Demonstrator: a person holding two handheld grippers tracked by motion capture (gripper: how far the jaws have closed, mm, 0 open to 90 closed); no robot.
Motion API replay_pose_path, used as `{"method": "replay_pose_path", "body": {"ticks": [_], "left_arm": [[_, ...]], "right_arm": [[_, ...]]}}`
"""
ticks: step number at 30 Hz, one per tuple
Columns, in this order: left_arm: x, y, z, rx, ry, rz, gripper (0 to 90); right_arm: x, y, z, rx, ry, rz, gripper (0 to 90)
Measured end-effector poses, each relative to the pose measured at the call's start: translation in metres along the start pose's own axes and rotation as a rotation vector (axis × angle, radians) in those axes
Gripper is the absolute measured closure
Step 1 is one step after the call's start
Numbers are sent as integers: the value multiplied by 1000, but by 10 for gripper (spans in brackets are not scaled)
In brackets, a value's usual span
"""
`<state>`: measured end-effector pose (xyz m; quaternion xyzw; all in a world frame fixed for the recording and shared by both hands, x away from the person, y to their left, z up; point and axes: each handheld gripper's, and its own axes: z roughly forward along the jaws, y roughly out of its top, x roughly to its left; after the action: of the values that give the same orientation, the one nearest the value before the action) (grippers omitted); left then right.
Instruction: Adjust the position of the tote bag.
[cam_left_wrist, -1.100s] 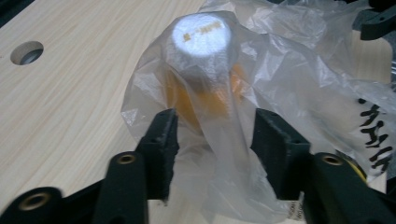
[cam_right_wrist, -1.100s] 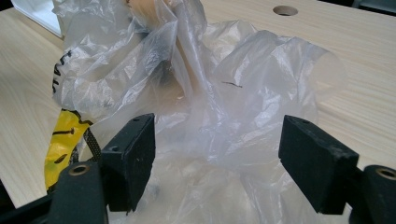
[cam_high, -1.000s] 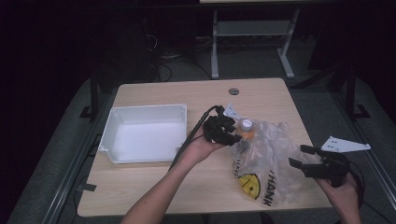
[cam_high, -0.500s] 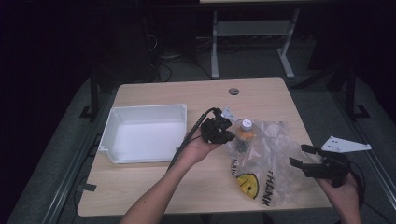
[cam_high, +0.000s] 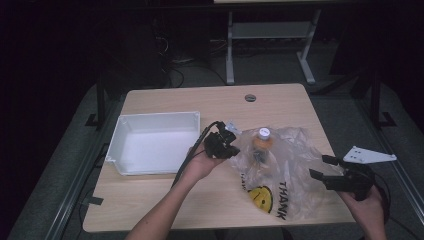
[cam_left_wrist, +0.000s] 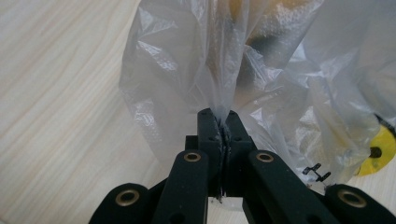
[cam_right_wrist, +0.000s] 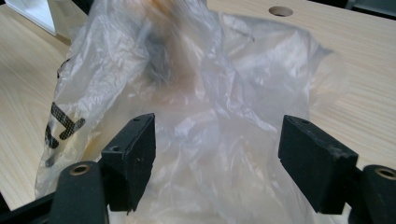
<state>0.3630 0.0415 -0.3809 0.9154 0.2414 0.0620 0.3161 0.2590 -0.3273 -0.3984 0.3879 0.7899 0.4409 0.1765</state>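
Observation:
A clear plastic bag (cam_high: 295, 175) with a yellow smiley and black "THANK" print lies on the right half of the wooden table (cam_high: 280, 105). Inside it stands a bottle (cam_high: 261, 142) of orange drink with a white cap. My left gripper (cam_high: 235, 149) is at the bag's left edge, shut on a pinch of the film. In the left gripper view the left gripper (cam_left_wrist: 223, 119) has the bag (cam_left_wrist: 177, 70) bunched between its pads. My right gripper (cam_high: 321, 167) stands open at the bag's right side. In the right gripper view the bag (cam_right_wrist: 210, 93) lies ahead of the right gripper (cam_right_wrist: 217, 154).
An empty white tray (cam_high: 155, 120) sits on the table's left half, just left of my left hand. A round cable hole (cam_high: 250, 97) is near the table's far edge. Dark floor and a metal stand (cam_high: 270, 30) lie beyond the table.
My left gripper has closed on the bag's left edge and drawn it left and lower. The bag has spread flatter and the bottle's cap now shows. The right gripper has not moved.

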Motion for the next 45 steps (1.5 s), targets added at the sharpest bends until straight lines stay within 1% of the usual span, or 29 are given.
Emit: {"method": "replay_pose_path", "body": {"ticks": [1,3,7,13,15,16,18,19,20,21,22,23,26,27,28,29,30,31,32,33,34,35,36,37,38,39,41,43,45], "left_arm": [[1,-2,0,5,0,1,886],[1,-6,2,8,-2,-11,886],[3,-15,7,38,-14,-23,886],[7,-24,12,60,-23,-41,884],[8,-26,13,55,-21,-48,872],[8,-27,12,56,-25,-51,857],[9,-29,9,49,-27,-58,791],[9,-30,8,37,-33,-66,737],[9,-31,6,35,-36,-67,713],[9,-32,4,27,-39,-74,713],[8,-33,1,22,-40,-73,700],[8,-33,-3,21,-40,-63,680],[7,-34,-14,-1,-42,-60,632],[6,-33,-18,-17,-47,-69,605],[6,-33,-22,-23,-53,-60,572],[6,-32,-26,-30,-64,-59,547],[5,-31,-29,-39,-64,-60,533],[4,-29,-32,-41,-61,-51,505],[2,-27,-35,-47,-63,-49,505],[2,-24,-39,-45,-66,-34,500],[0,-21,-41,-56,-64,-35,496],[-1,-17,-44,-62,-63,-30,493],[-2,-13,-46,-59,-63,-17,486],[-3,-10,-47,-68,-66,-21,482],[-4,-4,-50,-71,-63,-10,479],[-5,0,-51,-70,-56,4,475],[-6,10,-52,-79,-58,9,460],[-7,19,-51,-77,-52,20,427],[-7,27,-49,-88,-53,22,405]], "right_arm": [[0,0,0,2,-1,-2,271],[0,0,1,5,2,-3,271],[0,-1,3,11,5,-1,271],[0,-1,4,23,10,2,271],[0,-2,6,24,13,2,271],[0,-2,6,28,15,2,271],[0,-2,6,30,16,1,271],[0,-2,6,30,16,2,271],[0,-2,6,28,15,3,271],[0,-2,6,28,15,3,271],[0,-2,6,27,15,4,271],[0,-2,5,26,14,5,271],[0,-2,5,24,11,3,271],[0,-2,5,25,11,5,271],[0,-2,5,25,11,4,271],[0,-2,5,24,11,4,271],[0,-2,5,25,11,3,271],[1,-1,5,25,12,2,271],[1,-1,5,25,12,2,271],[1,-1,5,25,11,1,271],[1,-1,5,25,12,1,271],[1,-1,5,25,12,-1,271],[1,-1,5,25,11,0,271],[1,-1,5,23,11,-3,271],[1,-1,4,22,11,-3,271],[1,-1,4,21,12,-2,271],[1,-1,5,22,13,0,271],[1,-1,5,24,16,1,271],[1,-1,5,26,19,0,271]]}}
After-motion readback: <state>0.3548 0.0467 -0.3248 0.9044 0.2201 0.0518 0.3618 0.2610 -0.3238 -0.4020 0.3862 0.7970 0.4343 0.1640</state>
